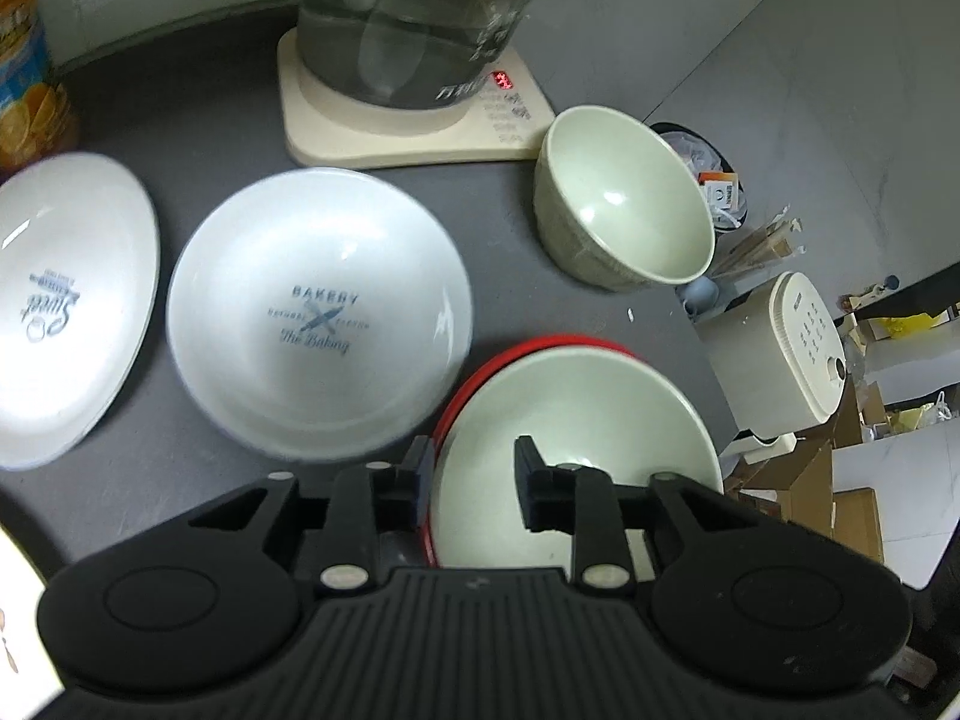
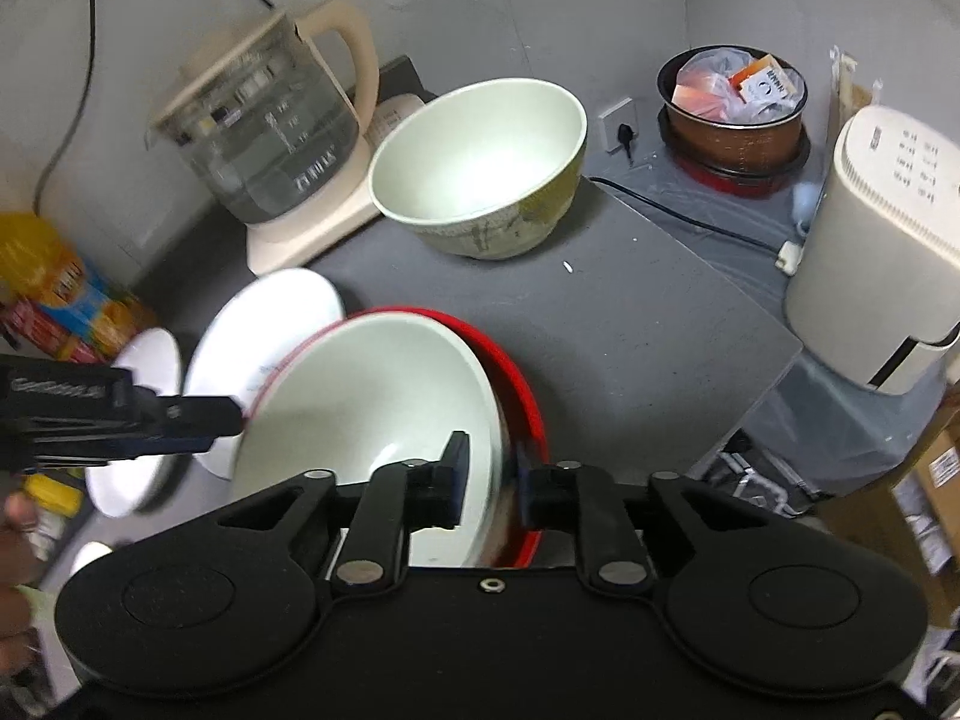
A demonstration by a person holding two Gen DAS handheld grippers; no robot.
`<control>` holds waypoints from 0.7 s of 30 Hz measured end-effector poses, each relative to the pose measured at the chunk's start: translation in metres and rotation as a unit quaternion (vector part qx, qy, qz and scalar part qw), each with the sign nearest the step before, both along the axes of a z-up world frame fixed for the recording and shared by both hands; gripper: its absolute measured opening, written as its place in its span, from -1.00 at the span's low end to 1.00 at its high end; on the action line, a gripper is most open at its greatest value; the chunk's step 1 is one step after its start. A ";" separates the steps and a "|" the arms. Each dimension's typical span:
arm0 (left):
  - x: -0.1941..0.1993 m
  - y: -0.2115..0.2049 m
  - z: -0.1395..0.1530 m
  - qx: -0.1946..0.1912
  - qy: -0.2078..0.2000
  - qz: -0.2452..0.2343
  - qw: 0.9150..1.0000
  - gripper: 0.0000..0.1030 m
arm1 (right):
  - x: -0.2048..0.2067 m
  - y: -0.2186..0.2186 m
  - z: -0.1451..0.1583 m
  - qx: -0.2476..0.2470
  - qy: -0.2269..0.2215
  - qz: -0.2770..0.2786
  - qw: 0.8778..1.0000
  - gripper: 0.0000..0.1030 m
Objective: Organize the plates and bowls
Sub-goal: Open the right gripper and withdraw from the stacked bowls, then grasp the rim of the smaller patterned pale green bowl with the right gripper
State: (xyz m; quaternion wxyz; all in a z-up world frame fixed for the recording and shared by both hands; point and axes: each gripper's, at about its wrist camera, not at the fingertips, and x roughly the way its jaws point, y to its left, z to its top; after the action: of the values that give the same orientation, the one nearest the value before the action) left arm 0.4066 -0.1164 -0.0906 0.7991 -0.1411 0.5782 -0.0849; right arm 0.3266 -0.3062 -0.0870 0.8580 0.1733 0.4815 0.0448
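Note:
A red-rimmed bowl with a pale green inside is held between both grippers, tilted above the grey table. My left gripper is shut on its left rim; it shows in the right wrist view as well. My right gripper is shut on its right rim. A white "Bakery" bowl and a white "Sweet" bowl lie to the left. A deep cream bowl stands behind.
A glass kettle on a cream base stands at the back of the grey table. A juice carton is at the far left. A cream rice cooker and a pot of rubbish sit beyond the table's right edge.

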 end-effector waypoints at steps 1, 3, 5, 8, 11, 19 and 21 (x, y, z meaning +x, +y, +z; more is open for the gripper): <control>0.002 -0.002 0.001 0.004 -0.004 0.000 1.000 -0.31 | 0.000 -0.002 0.003 0.007 -0.002 0.000 1.000 -0.48; 0.006 -0.005 0.005 0.006 -0.015 0.001 1.000 -0.19 | -0.001 -0.007 0.010 0.006 -0.013 -0.006 1.000 -0.13; 0.011 -0.009 0.006 0.004 -0.020 0.002 1.000 -0.07 | 0.001 -0.011 0.018 0.002 -0.028 -0.007 1.000 -0.06; 0.020 -0.015 0.006 0.003 -0.023 0.005 1.000 -0.05 | 0.009 -0.023 0.021 0.010 -0.032 -0.012 0.999 -0.06; 0.028 -0.022 0.007 0.002 -0.028 0.009 1.000 -0.05 | 0.021 -0.035 0.020 0.013 -0.033 -0.017 0.999 -0.06; 0.053 -0.038 0.003 -0.001 -0.034 0.022 0.999 -0.04 | 0.054 -0.053 0.012 0.024 -0.031 -0.018 0.999 -0.05; 0.060 -0.043 0.000 -0.003 -0.036 0.025 0.999 -0.04 | 0.064 -0.055 0.009 0.026 -0.030 -0.016 0.999 -0.03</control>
State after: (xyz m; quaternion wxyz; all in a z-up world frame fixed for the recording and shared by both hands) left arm 0.4662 -0.1595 -0.0905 0.8211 -0.1546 0.5447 -0.0718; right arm 0.3901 -0.3615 -0.0781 0.8678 0.2020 0.4513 0.0494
